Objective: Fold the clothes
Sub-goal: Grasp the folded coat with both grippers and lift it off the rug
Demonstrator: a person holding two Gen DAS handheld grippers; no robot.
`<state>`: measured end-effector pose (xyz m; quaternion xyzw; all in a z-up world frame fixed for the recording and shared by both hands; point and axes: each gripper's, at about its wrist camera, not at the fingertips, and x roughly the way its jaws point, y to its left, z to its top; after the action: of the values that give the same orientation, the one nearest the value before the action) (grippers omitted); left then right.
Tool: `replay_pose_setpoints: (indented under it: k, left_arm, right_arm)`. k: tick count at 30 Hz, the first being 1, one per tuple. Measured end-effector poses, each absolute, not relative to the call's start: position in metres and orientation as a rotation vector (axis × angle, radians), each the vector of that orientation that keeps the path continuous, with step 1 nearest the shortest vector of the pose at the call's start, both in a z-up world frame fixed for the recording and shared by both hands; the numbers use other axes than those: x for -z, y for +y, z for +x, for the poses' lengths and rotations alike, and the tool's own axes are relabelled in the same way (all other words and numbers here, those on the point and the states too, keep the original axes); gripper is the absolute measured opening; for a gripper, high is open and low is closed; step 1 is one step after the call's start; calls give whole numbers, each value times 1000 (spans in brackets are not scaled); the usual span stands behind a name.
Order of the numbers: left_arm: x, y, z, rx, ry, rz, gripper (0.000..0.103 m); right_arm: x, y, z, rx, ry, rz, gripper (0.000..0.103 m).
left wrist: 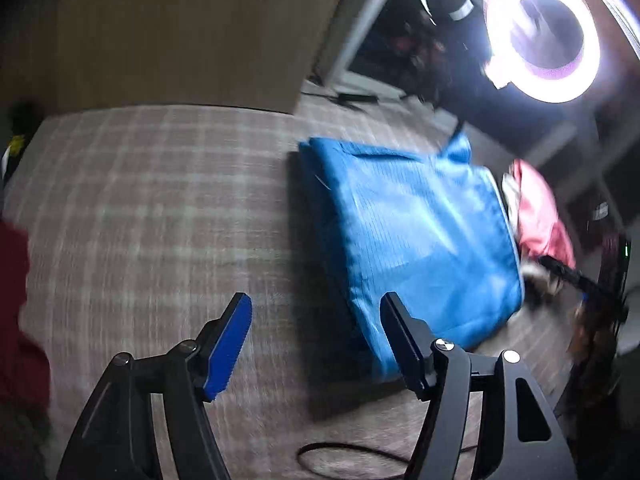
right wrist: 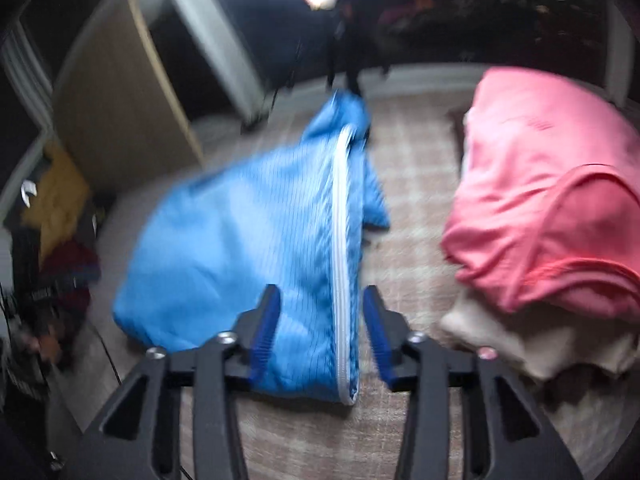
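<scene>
Left gripper (left wrist: pixel 316 308): bottom centre of the left wrist view, jaws spread wide with nothing between them, blue pad facing inward on the left finger.
Blue garment (left wrist: pixel 412 240): folded into a rough rectangle, right of centre; its lower corner lies just behind the right finger, and contact cannot be told through the blur.
Pink garment (left wrist: pixel 540 216): right edge of the frame, just beyond the blue one's far side.
Dark red cloth (left wrist: pixel 16 304): left edge, well apart from the blue garment.
Surface, left view: pale plaid bed cover (left wrist: pixel 160 200) across the middle; a dark cable (left wrist: pixel 344 450) loops at the bottom.
Room, left view: lit ring light (left wrist: pixel 544 36) upper right, wooden panel (left wrist: pixel 180 28) upper left.

Right gripper (right wrist: pixel 320 296): bottom centre of the right wrist view, jaws apart; the blue garment's near end fills the gap, but whether the pads touch it cannot be told.
Blue garment (right wrist: pixel 240 240), right view: centre-left, a white zipper (right wrist: pixel 342 240) running along its right edge toward the tool.
Pink garment (right wrist: pixel 540 200), right view: right side, piled on a cream garment (right wrist: pixel 520 344), apart from the blue one.
Surface, right view: plaid cover between the two piles.
Room, right view: wooden panel (right wrist: pixel 120 92) upper left, yellow and dark red clothes (right wrist: pixel 60 232) heaped at the left edge.
</scene>
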<state>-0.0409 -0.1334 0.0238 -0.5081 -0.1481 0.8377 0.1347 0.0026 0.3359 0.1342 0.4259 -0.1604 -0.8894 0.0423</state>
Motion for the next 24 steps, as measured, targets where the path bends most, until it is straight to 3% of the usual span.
replay_pose_setpoints:
  k: [2, 5, 8, 11, 17, 24]
  left_arm:
    - [-19, -130, -40, -2398, -497, -1478, 65]
    - [-9, -119, -47, -2377, -543, -1510, 65]
    - [-4, -108, -62, -2378, -571, -1498, 66]
    - [-1, -98, -79, -2365, -569, -1487, 75]
    - [18, -83, -121, -2369, -495, -1550, 75]
    - [39, -73, -141, -2304, -484, -1590, 75]
  right_arm:
    - [-138, 337, 7, 2771, -516, 1219, 60]
    - [-135, 336, -7, 2811, -544, 1162, 75]
    - [-122, 333, -37, 2791, -547, 1257, 75]
    - [-108, 326, -61, 2752, -470, 1390, 75]
    - [-90, 321, -93, 2713, -278, 1594, 75]
    - [-80, 334, -111, 2610, -290, 1655, 75]
